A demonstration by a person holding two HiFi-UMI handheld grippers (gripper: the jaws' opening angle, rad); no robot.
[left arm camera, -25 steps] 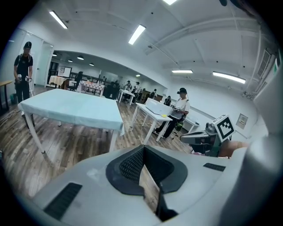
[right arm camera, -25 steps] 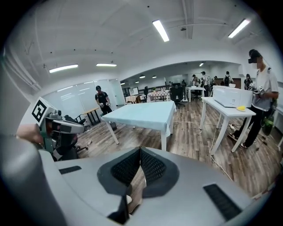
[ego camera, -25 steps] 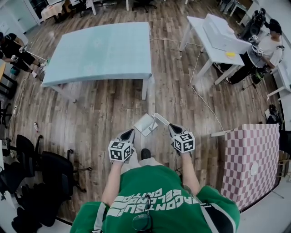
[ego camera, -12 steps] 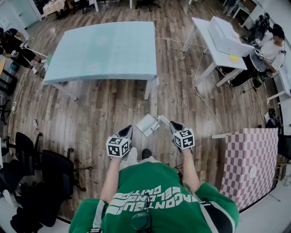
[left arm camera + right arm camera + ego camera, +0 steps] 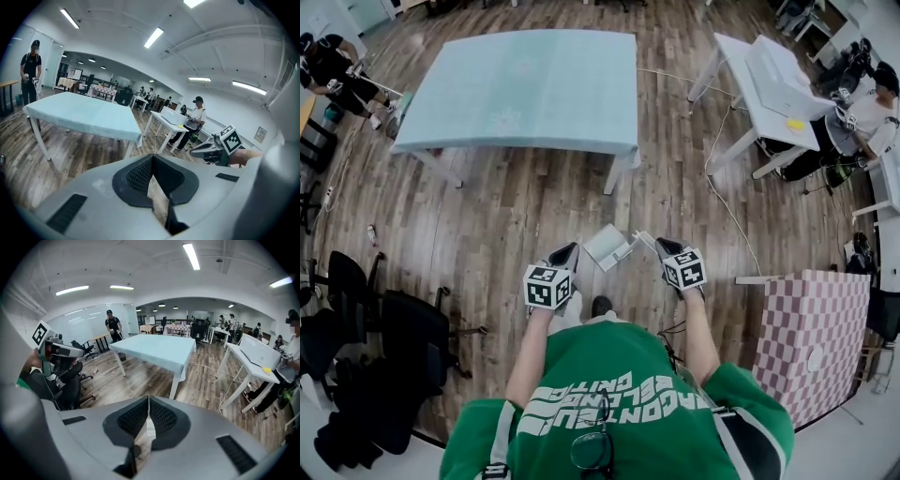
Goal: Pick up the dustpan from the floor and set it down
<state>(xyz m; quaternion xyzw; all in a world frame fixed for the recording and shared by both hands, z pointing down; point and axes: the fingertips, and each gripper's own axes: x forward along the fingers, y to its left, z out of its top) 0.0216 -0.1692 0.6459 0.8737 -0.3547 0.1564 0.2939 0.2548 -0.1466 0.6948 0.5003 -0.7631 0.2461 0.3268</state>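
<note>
Wood-plank floor [image 5: 516,216] of an open workroom, seen from above. Item: white dustpan [image 5: 607,247], ahead of the person's shoe and between the two tools; whether it is off the planks cannot be told from above. Its thin handle runs to the right hand-held gripper [image 5: 663,247], whose jaws are pressed together with a white sliver showing between the pads, judged a pinch on the handle so the pan can be carried one-handed. Left hand-held gripper [image 5: 566,253]: just beside the pan, not touching it, jaws together at the tips with nothing between, apparently kept alongside as a spare. Beyond: teal tabletop [image 5: 525,89], bare, a likely set-down place; white desk [image 5: 769,84] to the right; checkered panel [image 5: 811,328] near the right arm; black chairs [image 5: 403,337] at left.
</note>
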